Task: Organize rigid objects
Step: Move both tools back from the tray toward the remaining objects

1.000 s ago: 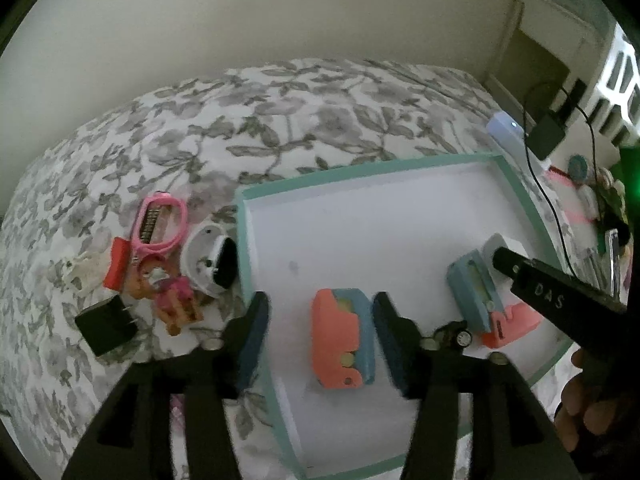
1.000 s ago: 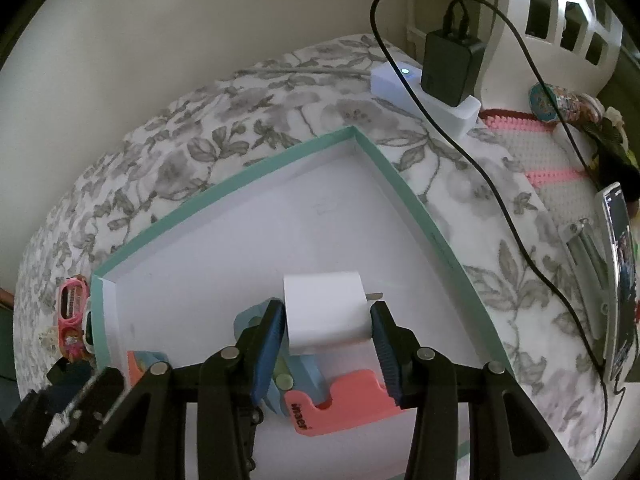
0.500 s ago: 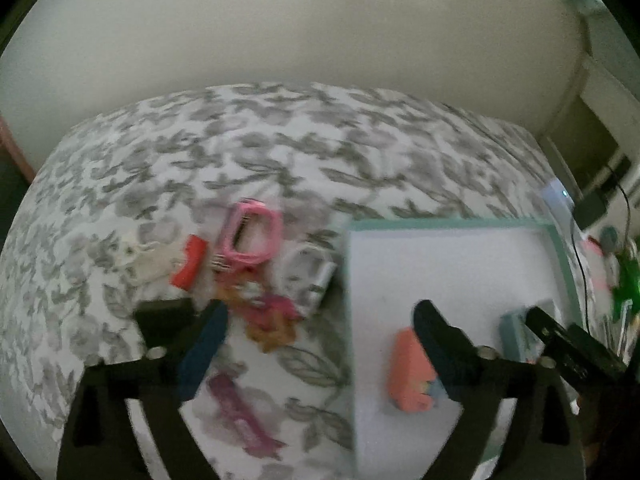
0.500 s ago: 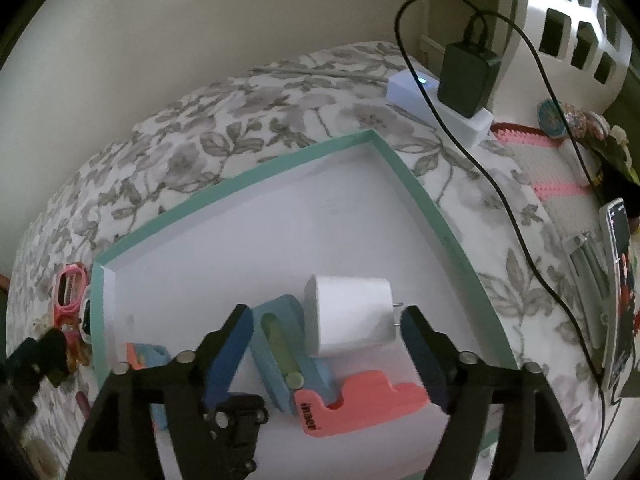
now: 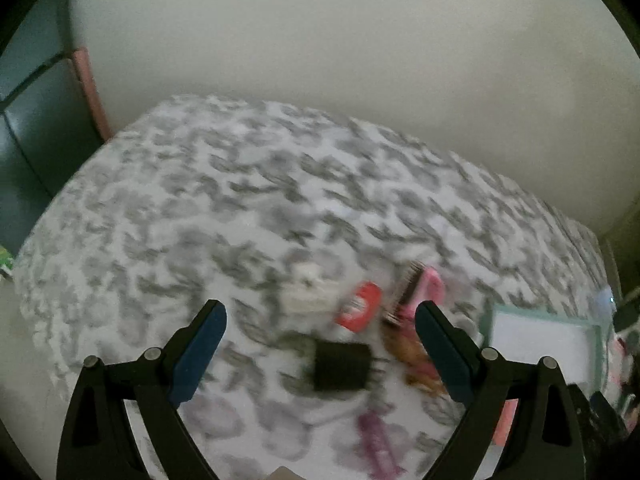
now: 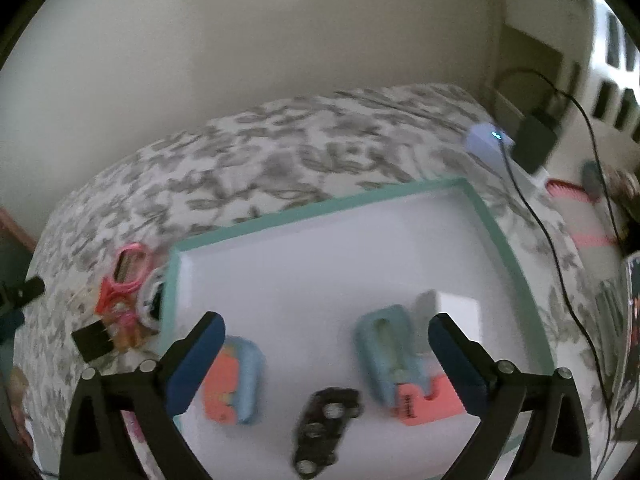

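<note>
Left gripper has jaws spread wide and empty, hovering over the loose pile on the floral bedspread. Black charger sits between the fingers at 6 o'clock of centre; red piece and pink item lie at 1–2 o'clock from it. Likely next pick is the charger: centre on its flat sides, lower, then close. View is blurred. Right gripper is spread too, empty, above the teal-rimmed tray, white cube at 3 o'clock.

A grey floral bedspread meets a plain cream wall.
</note>
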A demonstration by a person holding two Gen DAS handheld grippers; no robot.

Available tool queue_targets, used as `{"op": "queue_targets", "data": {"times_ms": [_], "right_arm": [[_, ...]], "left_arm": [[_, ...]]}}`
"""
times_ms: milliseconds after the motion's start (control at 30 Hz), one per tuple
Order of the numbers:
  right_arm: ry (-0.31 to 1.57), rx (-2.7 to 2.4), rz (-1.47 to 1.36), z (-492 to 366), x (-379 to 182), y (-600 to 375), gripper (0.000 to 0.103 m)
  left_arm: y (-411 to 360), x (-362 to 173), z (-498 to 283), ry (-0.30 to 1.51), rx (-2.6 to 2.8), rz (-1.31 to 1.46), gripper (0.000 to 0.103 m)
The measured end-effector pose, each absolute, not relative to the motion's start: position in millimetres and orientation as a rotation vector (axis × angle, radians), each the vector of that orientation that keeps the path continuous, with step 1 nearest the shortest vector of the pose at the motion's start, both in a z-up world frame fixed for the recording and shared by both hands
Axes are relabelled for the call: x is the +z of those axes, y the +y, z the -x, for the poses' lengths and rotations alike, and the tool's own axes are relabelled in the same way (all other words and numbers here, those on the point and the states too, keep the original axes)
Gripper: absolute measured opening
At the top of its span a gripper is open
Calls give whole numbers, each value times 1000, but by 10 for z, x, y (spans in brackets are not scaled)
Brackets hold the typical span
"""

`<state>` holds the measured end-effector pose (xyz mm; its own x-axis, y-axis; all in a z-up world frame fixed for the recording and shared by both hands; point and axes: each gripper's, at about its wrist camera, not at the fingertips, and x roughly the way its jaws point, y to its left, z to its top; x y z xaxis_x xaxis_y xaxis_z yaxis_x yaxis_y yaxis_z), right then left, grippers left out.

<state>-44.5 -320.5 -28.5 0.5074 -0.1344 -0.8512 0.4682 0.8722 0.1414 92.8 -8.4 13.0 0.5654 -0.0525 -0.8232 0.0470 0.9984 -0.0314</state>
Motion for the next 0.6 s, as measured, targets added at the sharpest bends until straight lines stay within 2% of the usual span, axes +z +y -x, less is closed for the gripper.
{"op": "queue_targets", "data": {"times_ms": [267,600], "right_arm": [[989,-216,-316,217,-212,-2608,103],[1042,-56,-211,-58,-262,-1798,103]], "left_arm": [[371,270,-967,927,48,-46,95],[880,35,-1021,1072,138,-4,95]]}}
